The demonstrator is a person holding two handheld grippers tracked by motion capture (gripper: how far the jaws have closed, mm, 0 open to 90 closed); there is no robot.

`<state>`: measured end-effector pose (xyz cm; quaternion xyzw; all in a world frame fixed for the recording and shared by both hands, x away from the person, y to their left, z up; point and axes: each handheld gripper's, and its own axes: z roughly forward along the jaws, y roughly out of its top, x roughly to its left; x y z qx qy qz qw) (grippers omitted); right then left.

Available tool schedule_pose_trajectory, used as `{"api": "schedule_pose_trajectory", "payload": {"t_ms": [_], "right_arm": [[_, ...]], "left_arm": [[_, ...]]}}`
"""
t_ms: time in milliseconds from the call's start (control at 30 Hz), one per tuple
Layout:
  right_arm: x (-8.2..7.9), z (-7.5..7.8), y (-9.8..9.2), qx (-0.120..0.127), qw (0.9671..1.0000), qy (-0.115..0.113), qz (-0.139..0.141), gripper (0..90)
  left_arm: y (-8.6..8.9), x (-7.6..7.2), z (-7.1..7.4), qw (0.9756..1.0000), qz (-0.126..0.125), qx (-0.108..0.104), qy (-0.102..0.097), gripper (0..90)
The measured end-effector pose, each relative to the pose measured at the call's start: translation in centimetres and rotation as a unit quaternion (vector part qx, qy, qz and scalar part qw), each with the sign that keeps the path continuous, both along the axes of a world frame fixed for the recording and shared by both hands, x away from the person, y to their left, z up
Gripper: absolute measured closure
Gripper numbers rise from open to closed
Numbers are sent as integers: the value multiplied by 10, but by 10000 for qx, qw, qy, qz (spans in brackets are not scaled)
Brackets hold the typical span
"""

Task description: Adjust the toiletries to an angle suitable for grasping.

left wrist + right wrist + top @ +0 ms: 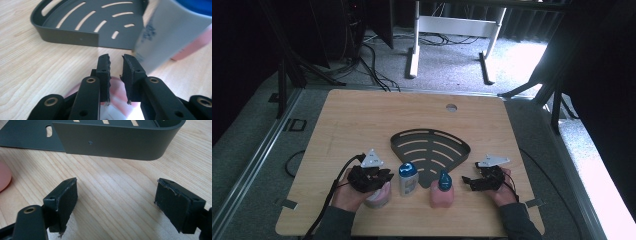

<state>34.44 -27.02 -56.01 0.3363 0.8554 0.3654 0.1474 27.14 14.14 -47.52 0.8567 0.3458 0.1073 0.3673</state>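
High view: my left gripper [379, 179] sits over a pink jar [378, 198] at the near edge of the surface [352, 115]. Just to its right stands a grey bottle [408, 180] with a blue cap, then a pink bottle [441, 192] with a blue top. My right gripper [472, 182] rests right of that, apart from it. A dark slotted tray [432, 150] lies behind the bottles.

Left gripper view: the jaws stand a narrow gap apart, pressing on nothing, so the left gripper [116, 61] is released. The pink jar [117, 95] shows below, between the jaws. The grey bottle [170, 35] looms close on the right, and the tray [75, 37] lies ahead.

Right gripper view: the right gripper [116, 192] is wide apart over bare wood, released. The tray wall [112, 142] is ahead and the pink bottle's edge [3, 178] is at left.
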Motion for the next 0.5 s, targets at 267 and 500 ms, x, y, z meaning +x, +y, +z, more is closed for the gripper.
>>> {"api": "schedule_pose_trajectory", "payload": {"t_ms": [267,500], "right_arm": [[0,0,0,0,10000,1,-1,180],[0,0,0,2,10000,1,-2,180]], "left_arm": [[-14,-16,-2,9986,-514,77,121,790],[-26,-20,-9,9965,-804,-92,214,834]]}}
